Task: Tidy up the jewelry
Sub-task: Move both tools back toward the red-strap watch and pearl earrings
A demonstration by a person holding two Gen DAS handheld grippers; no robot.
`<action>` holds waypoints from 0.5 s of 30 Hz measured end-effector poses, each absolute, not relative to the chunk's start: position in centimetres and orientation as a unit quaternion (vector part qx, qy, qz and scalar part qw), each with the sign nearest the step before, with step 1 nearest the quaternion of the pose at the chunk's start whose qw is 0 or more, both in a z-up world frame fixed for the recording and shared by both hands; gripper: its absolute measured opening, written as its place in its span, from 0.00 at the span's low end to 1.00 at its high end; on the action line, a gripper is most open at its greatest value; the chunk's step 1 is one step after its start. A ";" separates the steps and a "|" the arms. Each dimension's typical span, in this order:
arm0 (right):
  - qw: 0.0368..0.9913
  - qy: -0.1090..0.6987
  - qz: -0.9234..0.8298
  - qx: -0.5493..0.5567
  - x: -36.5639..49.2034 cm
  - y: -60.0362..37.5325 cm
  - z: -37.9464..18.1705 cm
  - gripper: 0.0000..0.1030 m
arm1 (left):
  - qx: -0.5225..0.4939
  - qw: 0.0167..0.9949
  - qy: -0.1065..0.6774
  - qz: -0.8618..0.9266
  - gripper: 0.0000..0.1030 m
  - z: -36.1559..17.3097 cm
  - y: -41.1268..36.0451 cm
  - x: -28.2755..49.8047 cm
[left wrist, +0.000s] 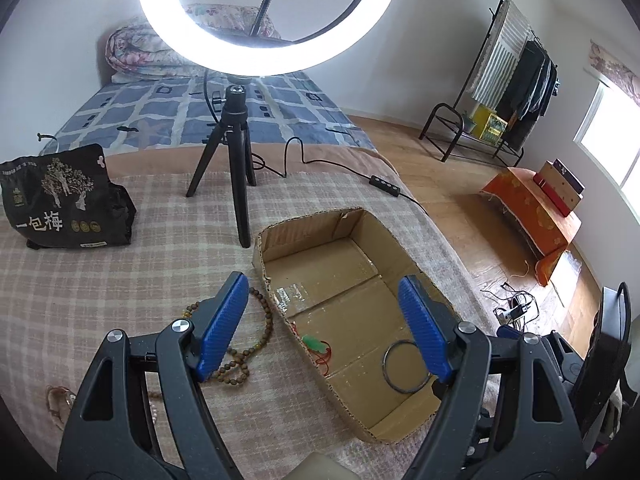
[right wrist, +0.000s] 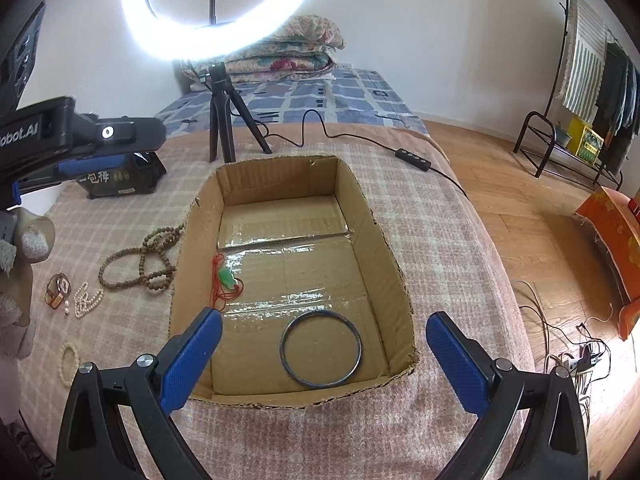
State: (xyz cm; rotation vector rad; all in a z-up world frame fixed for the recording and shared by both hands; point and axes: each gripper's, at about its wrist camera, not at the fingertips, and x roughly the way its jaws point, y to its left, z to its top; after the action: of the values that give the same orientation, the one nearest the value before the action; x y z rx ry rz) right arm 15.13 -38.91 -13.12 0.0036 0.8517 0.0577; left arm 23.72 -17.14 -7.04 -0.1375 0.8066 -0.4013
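Both the left gripper (left wrist: 324, 324) and the right gripper (right wrist: 324, 356) have fingers wide apart, holding nothing. Inside the cardboard box (right wrist: 362, 216) lie a dark bangle (right wrist: 321, 347) and a green pendant (right wrist: 227, 278). The wooden bead necklace (right wrist: 140, 258) and pearls (right wrist: 86, 300) lie on the bed, left of the box.

box (right wrist: 384, 240): bangle (right wrist: 321, 349), green pendant (right wrist: 227, 278) flat inside | wooden beads (right wrist: 140, 260), probably pearls (right wrist: 86, 300) beside it

Corrugated cardboard box (right wrist: 384, 256), glossy tape; wooden beads (right wrist: 140, 260); woven blanket (right wrist: 440, 240)
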 end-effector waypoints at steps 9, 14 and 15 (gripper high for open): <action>0.917 0.397 0.044 0.005 14.7 -36.7 -11.4 1.00 | -0.049 0.911 0.374 -0.167 0.77 -5.2 -11.5 21.7; 0.922 0.383 0.059 0.007 14.6 -34.9 -10.0 1.00 | -0.054 0.918 0.367 -0.140 0.77 -4.4 -6.6 20.3; 0.922 0.381 0.063 0.007 14.6 -34.5 -9.8 1.00 | -0.055 0.920 0.365 -0.133 0.77 -4.2 -5.5 20.0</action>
State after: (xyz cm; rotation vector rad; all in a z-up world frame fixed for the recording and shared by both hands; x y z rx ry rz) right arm 14.58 -34.51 -9.77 0.0140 0.7821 0.1291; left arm 20.03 -5.48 -4.22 -0.1131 0.7493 -0.2731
